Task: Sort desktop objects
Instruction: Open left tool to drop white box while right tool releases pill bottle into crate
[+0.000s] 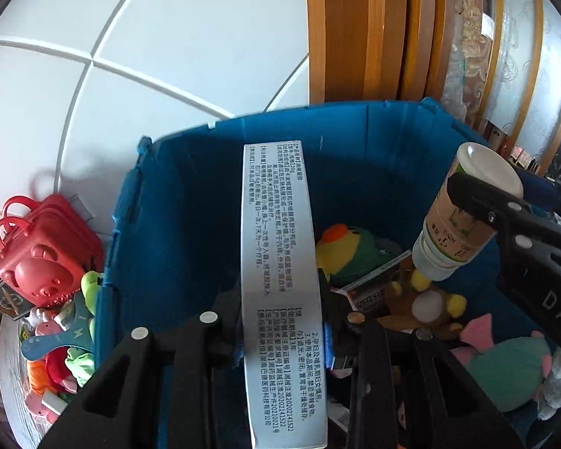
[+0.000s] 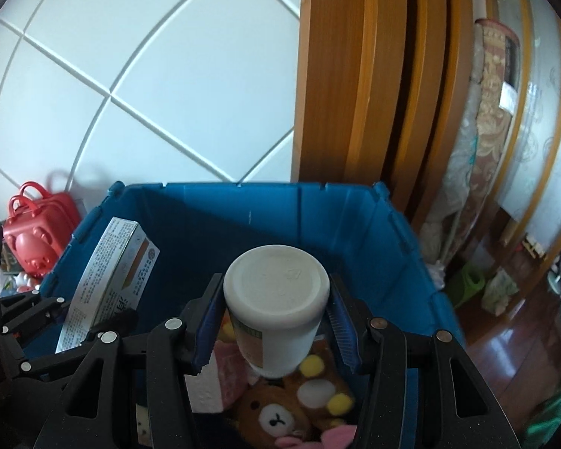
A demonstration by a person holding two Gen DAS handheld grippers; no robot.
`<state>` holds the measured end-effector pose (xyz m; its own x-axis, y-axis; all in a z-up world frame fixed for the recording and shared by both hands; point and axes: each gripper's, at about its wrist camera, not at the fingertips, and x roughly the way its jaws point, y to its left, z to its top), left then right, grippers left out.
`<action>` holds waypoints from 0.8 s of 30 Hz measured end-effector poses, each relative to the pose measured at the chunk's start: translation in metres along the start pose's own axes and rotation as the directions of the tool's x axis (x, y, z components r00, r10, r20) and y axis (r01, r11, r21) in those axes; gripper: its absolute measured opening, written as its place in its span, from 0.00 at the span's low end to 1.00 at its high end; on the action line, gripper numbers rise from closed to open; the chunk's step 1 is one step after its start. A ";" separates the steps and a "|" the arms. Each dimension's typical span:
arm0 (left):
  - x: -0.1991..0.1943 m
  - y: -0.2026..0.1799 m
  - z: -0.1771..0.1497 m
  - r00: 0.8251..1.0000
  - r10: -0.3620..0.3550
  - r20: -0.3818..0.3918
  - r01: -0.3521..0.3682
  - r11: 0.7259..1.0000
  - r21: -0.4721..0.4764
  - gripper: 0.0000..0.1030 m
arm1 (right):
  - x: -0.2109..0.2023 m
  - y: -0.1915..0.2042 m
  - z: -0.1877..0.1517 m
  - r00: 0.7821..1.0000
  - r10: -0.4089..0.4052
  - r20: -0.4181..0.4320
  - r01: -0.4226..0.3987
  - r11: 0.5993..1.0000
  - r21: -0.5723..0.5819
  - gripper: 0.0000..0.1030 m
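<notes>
My left gripper (image 1: 282, 321) is shut on a long white box (image 1: 276, 224) printed with small text, held over the blue bin (image 1: 374, 142). To its right my right gripper (image 1: 493, 191) is shut on a white bottle (image 1: 452, 235) with a brown-green label, neck pointing down into the bin. In the right wrist view the bottle (image 2: 280, 336) sits between the blue pads (image 2: 340, 321) of my right gripper (image 2: 276, 284) above the bin (image 2: 243, 205). At the left, my left gripper (image 2: 86, 314) carries the box (image 2: 116, 262).
Plush toys lie in the bin: a yellow-green bird (image 1: 348, 250), a brown bear (image 2: 280, 415), a teal one (image 1: 505, 370). Left of the bin stand a red bear-faced case (image 1: 41, 254) and a heap of small toys (image 1: 63, 336). A tiled wall and wooden door frame (image 2: 355, 75) are behind.
</notes>
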<state>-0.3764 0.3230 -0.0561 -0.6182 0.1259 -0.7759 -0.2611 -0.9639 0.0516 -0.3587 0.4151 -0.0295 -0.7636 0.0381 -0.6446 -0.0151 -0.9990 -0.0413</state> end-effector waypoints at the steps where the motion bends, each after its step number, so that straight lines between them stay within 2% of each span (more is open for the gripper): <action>1: 0.008 0.000 -0.002 1.000 0.007 -0.029 -0.007 1.000 0.006 0.29 | 0.006 0.001 -0.004 1.000 -0.017 0.000 0.017 1.000 -0.015 0.51; 4: 0.022 -0.001 -0.011 0.994 0.026 -0.106 -0.023 0.999 0.024 0.29 | 0.024 -0.001 -0.014 0.998 -0.044 -0.034 0.043 0.999 -0.024 0.51; 8: 0.024 -0.004 -0.018 0.991 0.037 -0.130 -0.031 0.998 0.051 0.30 | 0.037 -0.005 -0.020 0.996 -0.018 -0.084 0.019 1.000 0.011 0.51; 10: 0.024 -0.006 -0.020 0.991 0.055 -0.125 -0.046 0.996 0.074 0.36 | 0.040 -0.005 -0.023 0.995 -0.020 -0.095 0.020 1.000 0.007 0.51; 13: 0.024 -0.007 -0.020 0.991 0.060 -0.122 -0.050 0.996 0.079 0.66 | 0.046 -0.007 -0.025 0.993 -0.017 -0.117 0.018 1.000 0.002 0.51; 18: 0.026 0.000 -0.018 0.988 0.045 -0.148 -0.039 0.998 0.041 0.68 | 0.050 -0.006 -0.028 0.991 -0.025 -0.134 0.024 1.000 -0.013 0.52; 19: 0.026 0.001 -0.019 0.987 0.042 -0.155 -0.037 0.999 0.034 0.68 | 0.051 -0.006 -0.029 0.990 -0.026 -0.139 0.024 1.000 -0.013 0.55; 22: 0.028 0.004 -0.020 0.985 0.033 -0.170 -0.030 0.999 0.023 0.68 | 0.055 -0.006 -0.032 0.988 -0.033 -0.152 0.031 0.999 -0.017 0.80; 24: 0.027 0.001 -0.020 0.985 0.036 -0.168 -0.031 0.999 0.029 0.68 | 0.057 -0.005 -0.033 0.987 -0.042 -0.158 0.038 0.999 -0.024 0.83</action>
<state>-0.3780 0.3206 -0.0895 -0.4940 0.0504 -0.8680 -0.2633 -0.9601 0.0941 -0.3812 0.4235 -0.0911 -0.6510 0.0828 -0.7546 -0.0292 -0.9960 -0.0840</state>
